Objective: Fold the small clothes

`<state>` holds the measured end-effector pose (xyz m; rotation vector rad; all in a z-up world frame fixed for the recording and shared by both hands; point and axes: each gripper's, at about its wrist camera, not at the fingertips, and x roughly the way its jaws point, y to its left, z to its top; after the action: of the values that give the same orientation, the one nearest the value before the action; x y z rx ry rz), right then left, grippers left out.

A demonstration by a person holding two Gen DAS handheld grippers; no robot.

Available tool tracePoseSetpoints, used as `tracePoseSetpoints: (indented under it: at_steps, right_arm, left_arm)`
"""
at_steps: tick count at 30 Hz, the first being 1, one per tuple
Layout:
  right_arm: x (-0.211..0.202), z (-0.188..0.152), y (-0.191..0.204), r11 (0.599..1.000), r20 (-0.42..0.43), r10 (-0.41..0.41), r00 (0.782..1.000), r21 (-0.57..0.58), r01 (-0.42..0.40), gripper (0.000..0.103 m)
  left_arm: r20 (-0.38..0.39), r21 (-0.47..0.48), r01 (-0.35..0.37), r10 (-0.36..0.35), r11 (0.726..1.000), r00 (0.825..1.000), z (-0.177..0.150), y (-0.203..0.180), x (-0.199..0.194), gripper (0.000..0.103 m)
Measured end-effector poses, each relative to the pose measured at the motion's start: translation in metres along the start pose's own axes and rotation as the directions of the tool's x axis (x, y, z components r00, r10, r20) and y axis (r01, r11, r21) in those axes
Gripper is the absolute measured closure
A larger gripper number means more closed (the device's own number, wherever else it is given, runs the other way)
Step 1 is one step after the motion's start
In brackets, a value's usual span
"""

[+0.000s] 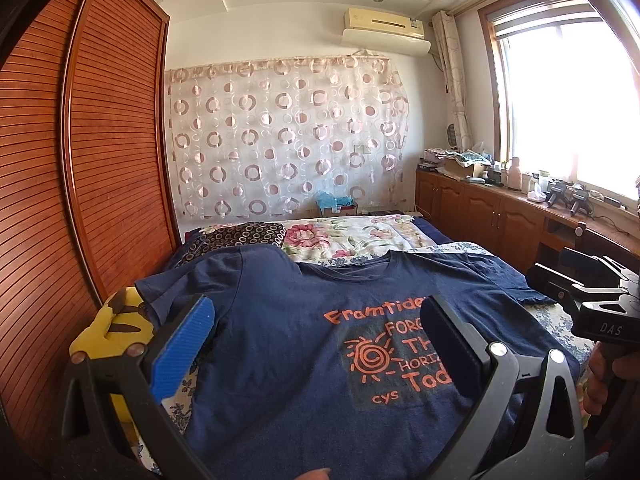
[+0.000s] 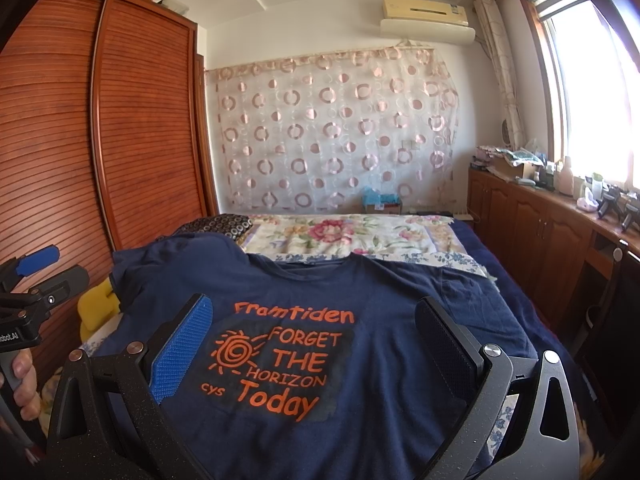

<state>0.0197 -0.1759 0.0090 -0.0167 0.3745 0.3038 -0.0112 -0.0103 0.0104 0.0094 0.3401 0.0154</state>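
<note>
Daylight pours in from the window [image 1: 568, 92] on the right; the panes are blown out to white w/ no detail, esp. in the right wrist view. Room is bright overall, colours warm. Soft shadow falls on the wardrobe [image 1: 80, 160] side. The T-shirt [image 2: 320, 320] reads dark but its print is sharp. Strong fisheye bend at the edges, black vignette in the corners. No motion blur; near gripper parts slightly soft.

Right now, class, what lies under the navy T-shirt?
Under the navy T-shirt a blue-flowered sheet shows at its edges, and a yellow plush toy sticks out beside it. Anything beneath its middle is covered.
</note>
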Motion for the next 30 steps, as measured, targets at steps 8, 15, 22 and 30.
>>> tracePoseSetpoints:
  at_steps: [8, 15, 22, 30]
  right_arm:
    - [-0.0003, 0.0001, -0.0001, 1.000, 0.000, 0.001, 1.000, 0.000, -0.001, 0.000]
    - [-0.0006, 0.0003, -0.0001, 1.000, 0.000, 0.001, 1.000, 0.000, -0.001, 0.000]
    - [-0.0002, 0.0003, 0.0004, 1.000, -0.001, 0.002, 1.000, 0.000, -0.002, 0.000]
    - [0.0021, -0.0032, 0.0024, 1.000, -0.011, 0.014, 1.000, 0.003, -0.014, 0.000]
  left_arm:
    - [0.000, 0.001, 0.000, 0.000, 1.000, 1.000, -0.0001, -0.0004, -0.0002, 0.000]
    - [0.000, 0.001, 0.000, 0.000, 1.000, 1.000, -0.0004, -0.0009, -0.0002, 0.000]
    - [-0.002, 0.000, 0.001, -0.001, 1.000, 1.000, -0.0001, -0.0009, 0.0000, 0.000]
    - [-0.028, -0.005, -0.009, 0.009, 1.000, 1.000, -0.0082, 0.0044, 0.0093, 0.000]
